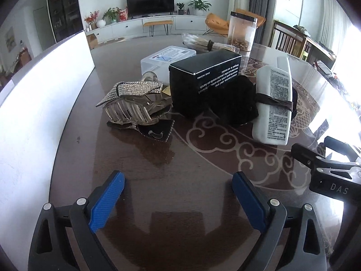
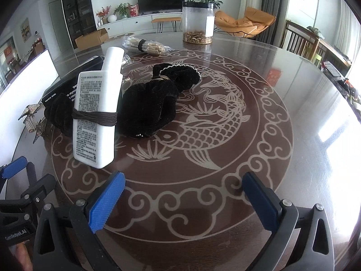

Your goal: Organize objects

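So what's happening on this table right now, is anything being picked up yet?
Not yet. A person holds two tools over the round table, and both the left tool and the right tool are open and empty. Ahead of them lies an untouched cluster: a rhinestone hair clip, a black box, a black velvet scrunchie and a white bottle with a brown hair tie wrapped around it.

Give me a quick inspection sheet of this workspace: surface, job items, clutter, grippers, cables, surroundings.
Surface: glossy dark table with fish inlay.
Job's things: white bottle banded with hair ties, leaning on black velvet scrunchies; black box; rhinestone hair claw; clear lidded box.
Clutter: clear jar, bundled sticks.
Grippers: left gripper and right gripper, jaws open, empty.
Cables: nothing seen.
Surroundings: TV, orange chair, white panel.
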Available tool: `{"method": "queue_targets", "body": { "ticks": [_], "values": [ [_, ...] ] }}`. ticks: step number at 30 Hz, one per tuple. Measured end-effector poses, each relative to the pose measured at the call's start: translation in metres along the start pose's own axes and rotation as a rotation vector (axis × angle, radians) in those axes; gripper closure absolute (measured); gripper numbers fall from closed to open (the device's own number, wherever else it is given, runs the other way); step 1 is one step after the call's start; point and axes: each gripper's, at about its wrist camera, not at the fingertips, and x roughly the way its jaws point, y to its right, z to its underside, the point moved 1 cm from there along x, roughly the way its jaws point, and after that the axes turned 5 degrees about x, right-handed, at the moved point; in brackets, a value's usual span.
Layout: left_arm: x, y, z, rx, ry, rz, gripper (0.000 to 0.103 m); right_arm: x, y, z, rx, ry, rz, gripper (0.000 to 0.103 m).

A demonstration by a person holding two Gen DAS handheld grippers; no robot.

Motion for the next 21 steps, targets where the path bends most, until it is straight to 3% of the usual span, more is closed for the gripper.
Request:
{"method": "queue_targets", "body": {
  "ticks": [8, 13, 21],
  "values": [
    [-0.002, -0.007, -0.001, -0.028, 0.016, 0.047, 0.003, -0.001, 0.000, 0.000, -0.020, -0.002, -0.013, 0.000],
    [-0.003, -0.008, 0.000, -0.032, 0.019, 0.059, 0.002, -0.030, -0.006, 0.041, -0.399, -0.017, -0.282, 0.000],
    [-0.003, -0.009, 0.001, -0.031, 0.019, 0.060, 0.001, -0.037, -0.003, 0.051, -0.448, -0.020, -0.319, 0.000]
  ]
}}
